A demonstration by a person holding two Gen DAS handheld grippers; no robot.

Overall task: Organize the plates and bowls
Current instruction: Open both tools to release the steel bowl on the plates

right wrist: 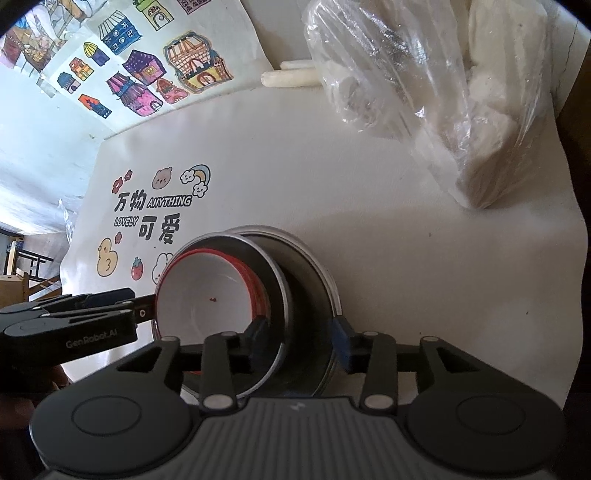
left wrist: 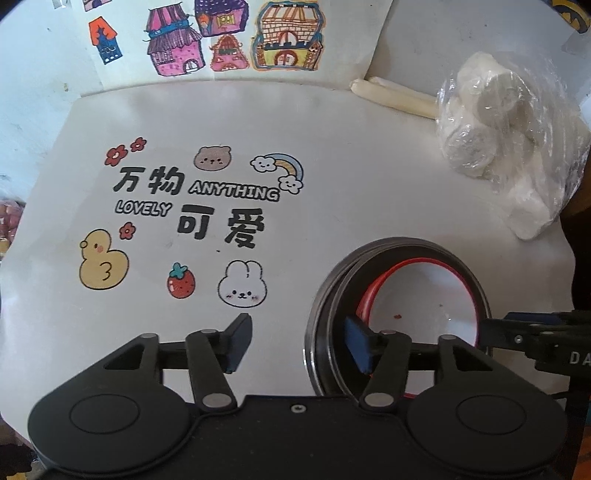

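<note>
A white bowl with a red rim is nested in a metal bowl, which sits on a wider metal plate on the white table. The stack lies at the lower right of the left wrist view and the lower middle of the right wrist view. My left gripper is open, its right finger inside the stack's left rim and its left finger outside over the table. My right gripper is open, its fingers astride the metal bowl's right wall. Each gripper shows in the other's view.
A white tablecloth with cartoon prints covers the table. A clear plastic bag of white lumps lies at the back right. A white roll lies behind it. Coloured house drawings hang on the wall.
</note>
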